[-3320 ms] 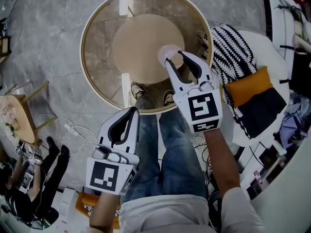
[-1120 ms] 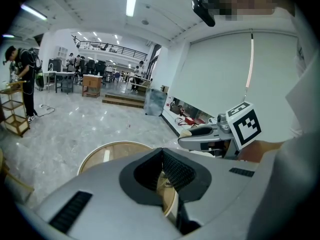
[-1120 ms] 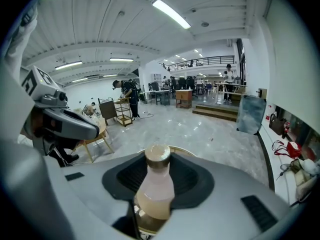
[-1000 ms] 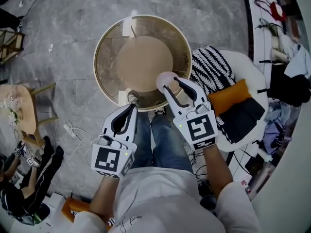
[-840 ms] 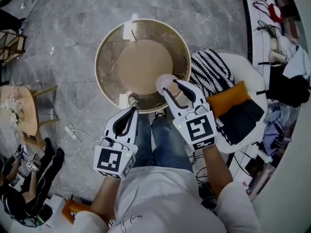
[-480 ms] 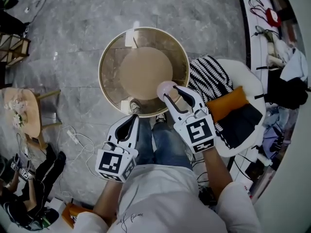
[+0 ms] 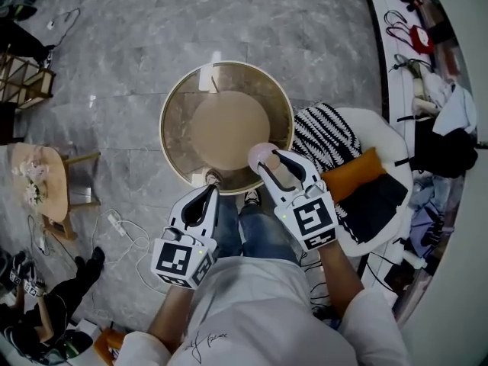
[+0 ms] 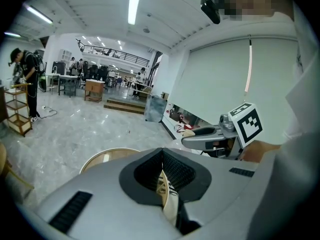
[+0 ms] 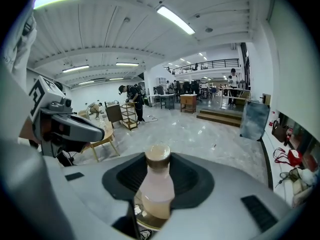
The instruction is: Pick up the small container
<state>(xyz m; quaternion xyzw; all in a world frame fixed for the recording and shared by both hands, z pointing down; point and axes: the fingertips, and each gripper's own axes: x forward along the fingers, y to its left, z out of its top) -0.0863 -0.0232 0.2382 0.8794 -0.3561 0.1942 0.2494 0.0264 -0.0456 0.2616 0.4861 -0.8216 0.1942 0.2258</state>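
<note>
In the head view my right gripper (image 7: 266, 161) is shut on the small container (image 7: 261, 155), a pale pink bottle. It hangs over the near rim of the round glass-and-wood table (image 7: 169, 97). The right gripper view shows the bottle (image 9: 156, 186) upright between the dark pads, with its tan cap (image 9: 157, 155) on top. My left gripper (image 7: 208, 193) is lower left of it, above the person's jeans. Its jaws (image 8: 161, 152) meet in a line with nothing between them. Each gripper shows in the other's view: the right gripper (image 8: 192, 140) and the left gripper (image 9: 75, 126).
A white chair (image 7: 381, 139) with a black-and-white striped cushion (image 7: 328, 137) and an orange pillow (image 7: 352, 170) stands right of the table. A small wooden side table (image 7: 42, 181) and a power strip with cables (image 7: 114, 223) are at the left. A white counter (image 7: 396, 59) runs along the right.
Both grippers have risen and the whole floor scene looks smaller and farther below. The bottle has come up off the table's inner disc in the right gripper. The left gripper stays shut.
</note>
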